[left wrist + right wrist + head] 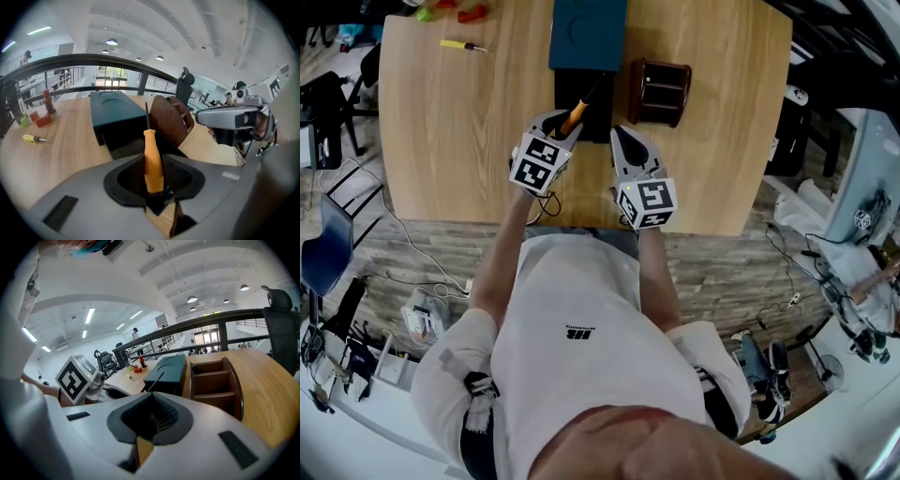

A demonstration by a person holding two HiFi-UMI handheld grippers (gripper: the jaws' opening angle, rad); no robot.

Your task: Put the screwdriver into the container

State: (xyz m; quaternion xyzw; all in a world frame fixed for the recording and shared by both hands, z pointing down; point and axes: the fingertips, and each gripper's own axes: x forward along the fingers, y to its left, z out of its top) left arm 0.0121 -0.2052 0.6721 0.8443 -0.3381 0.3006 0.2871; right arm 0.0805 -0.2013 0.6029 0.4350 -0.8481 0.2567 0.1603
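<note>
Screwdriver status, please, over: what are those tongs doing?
Left tongs clamped on orange-handled screwdriver, shaft aimed at black box. Right tongs shut, empty. Screwdriver not in yet; nothing blocking.

Head overhead, gripper views low (shared table)

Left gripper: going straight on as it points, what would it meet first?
Probably the teal container's black front section, just ahead of the screwdriver that the left gripper grips; depth is unclear.
</note>
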